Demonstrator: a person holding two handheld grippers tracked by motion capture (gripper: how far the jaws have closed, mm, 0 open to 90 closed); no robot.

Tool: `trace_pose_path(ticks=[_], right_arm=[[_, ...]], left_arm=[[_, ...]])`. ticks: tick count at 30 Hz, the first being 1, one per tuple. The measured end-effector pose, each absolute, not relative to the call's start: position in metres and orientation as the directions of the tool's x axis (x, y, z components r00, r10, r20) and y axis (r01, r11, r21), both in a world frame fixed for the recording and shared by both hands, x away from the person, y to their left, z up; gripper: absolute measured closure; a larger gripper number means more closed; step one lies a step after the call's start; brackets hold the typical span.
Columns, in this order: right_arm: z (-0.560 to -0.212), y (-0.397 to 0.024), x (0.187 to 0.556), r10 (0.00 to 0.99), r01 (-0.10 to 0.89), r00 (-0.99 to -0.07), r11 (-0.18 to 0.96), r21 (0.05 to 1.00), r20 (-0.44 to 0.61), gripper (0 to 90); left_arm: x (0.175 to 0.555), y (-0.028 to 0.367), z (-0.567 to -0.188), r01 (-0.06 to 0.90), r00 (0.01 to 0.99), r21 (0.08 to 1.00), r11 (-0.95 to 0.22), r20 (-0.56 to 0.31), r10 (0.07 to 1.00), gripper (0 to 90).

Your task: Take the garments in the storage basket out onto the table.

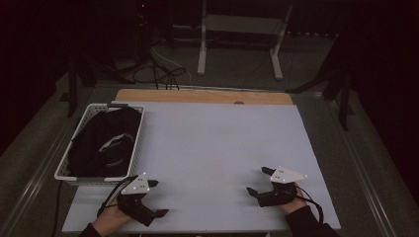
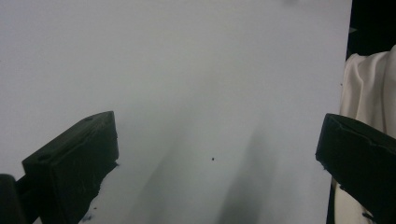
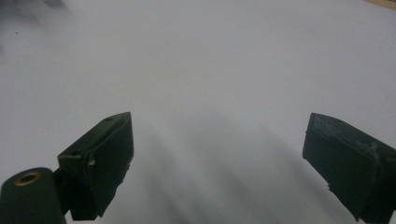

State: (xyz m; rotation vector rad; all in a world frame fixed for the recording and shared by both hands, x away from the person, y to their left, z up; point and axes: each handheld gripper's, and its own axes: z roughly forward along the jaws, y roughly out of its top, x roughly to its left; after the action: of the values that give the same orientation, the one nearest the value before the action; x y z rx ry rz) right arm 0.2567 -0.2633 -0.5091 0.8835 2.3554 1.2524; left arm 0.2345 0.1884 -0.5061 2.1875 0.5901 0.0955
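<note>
Basket: firstly, white slatted basket (image 1: 87,178) at the table's left edge, overhanging it slightly, near corner just beside the left gripper.
Basket contents: dark clothing (image 1: 106,140) heaped to the rim, with a pale curved stripe across it; type of garment impossible to tell.
Surface: pale grey-white sheet (image 1: 212,153) over most of the table, bare between the grippers; strip of bare wood (image 1: 202,96) at the far edge.
Left gripper: left gripper (image 1: 156,197) near the near left corner, held in a hand (image 1: 111,217), jaws spread wide with nothing between them; same wide gap over the sheet (image 2: 187,84) in the left gripper view.
Right gripper: right gripper (image 1: 260,180) near the near right corner, grey plate on top, jaws wide apart and holding nothing; bare sheet (image 3: 210,70) ahead in the right gripper view.
Beyond the sheet's edge: cream cloth (image 2: 366,93) in the left gripper view.
Room: dim, dark floor, tangle of cables (image 1: 160,74) and a white metal stand (image 1: 239,34) beyond the far edge.
</note>
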Motion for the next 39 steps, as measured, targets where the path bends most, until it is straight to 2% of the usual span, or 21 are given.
trace_pose_path(ticks=[3,25,37,39], right_arm=[[-0.509,-0.266,0.255,0.649,0.353,-0.760,0.440,0.826,-0.020,8.7],[-0.505,-0.270,0.242,0.652,0.364,-0.758,0.403,0.840,0.016,8.8],[-0.499,-0.270,0.239,0.641,0.340,-0.767,0.384,0.858,0.017,8.7],[-0.497,-0.270,0.239,0.650,0.328,-0.760,0.397,0.857,-0.011,8.8]], left_arm=[[0.236,0.188,-0.506,0.380,0.889,0.757,-0.531,-0.140,0.436,0.2],[0.229,0.183,-0.500,0.334,0.916,0.742,-0.582,-0.111,0.385,0.2],[0.227,0.172,-0.497,0.328,0.930,0.671,-0.665,-0.105,0.353,0.2],[0.227,0.171,-0.494,0.330,0.932,0.663,-0.672,-0.115,0.344,0.2]])
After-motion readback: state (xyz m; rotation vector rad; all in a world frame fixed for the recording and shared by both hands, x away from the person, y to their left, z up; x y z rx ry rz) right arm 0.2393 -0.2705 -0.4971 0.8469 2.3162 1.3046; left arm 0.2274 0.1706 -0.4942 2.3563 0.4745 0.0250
